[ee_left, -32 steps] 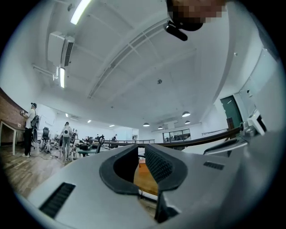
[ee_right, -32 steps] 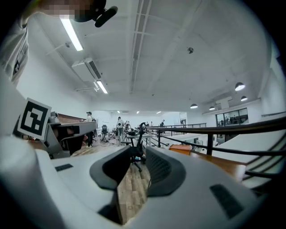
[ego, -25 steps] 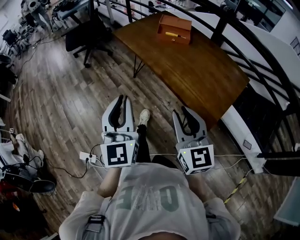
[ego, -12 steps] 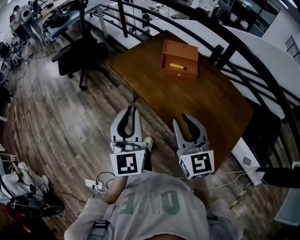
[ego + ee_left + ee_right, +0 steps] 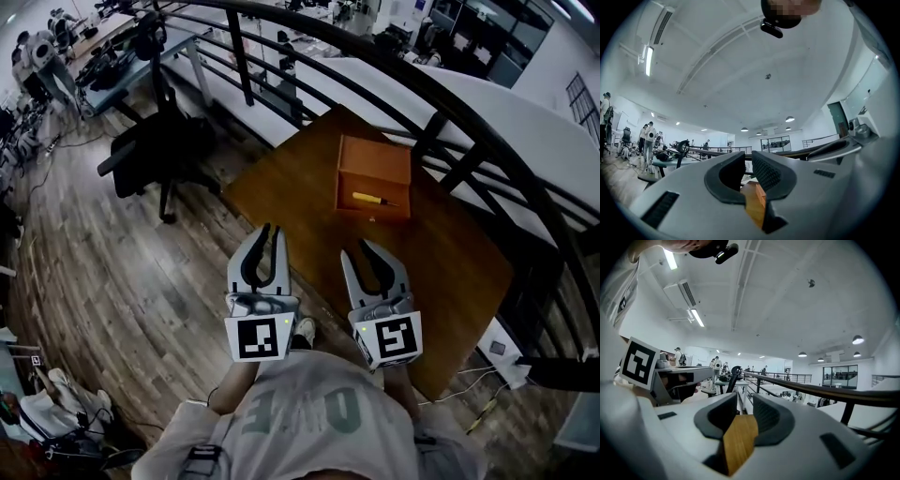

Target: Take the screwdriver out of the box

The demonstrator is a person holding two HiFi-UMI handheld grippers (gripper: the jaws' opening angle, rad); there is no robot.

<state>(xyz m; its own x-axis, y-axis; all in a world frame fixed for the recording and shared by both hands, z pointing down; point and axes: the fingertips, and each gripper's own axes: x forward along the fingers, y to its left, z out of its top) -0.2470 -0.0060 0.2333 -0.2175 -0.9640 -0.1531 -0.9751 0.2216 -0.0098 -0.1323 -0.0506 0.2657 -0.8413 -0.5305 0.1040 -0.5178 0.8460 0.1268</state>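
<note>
Evidently approach: the left tool (image 5: 273,229) and right tool (image 5: 360,246) are closed, empty; the screwdriver (image 5: 372,200) lies in the box (image 5: 375,159) ahead, needing opened jaws next.

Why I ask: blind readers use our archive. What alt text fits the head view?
A yellow-handled screwdriver lies in an open orange-brown wooden box on a brown wooden table. Nearer, a person holds the grey left gripper and right gripper, both empty.
</note>
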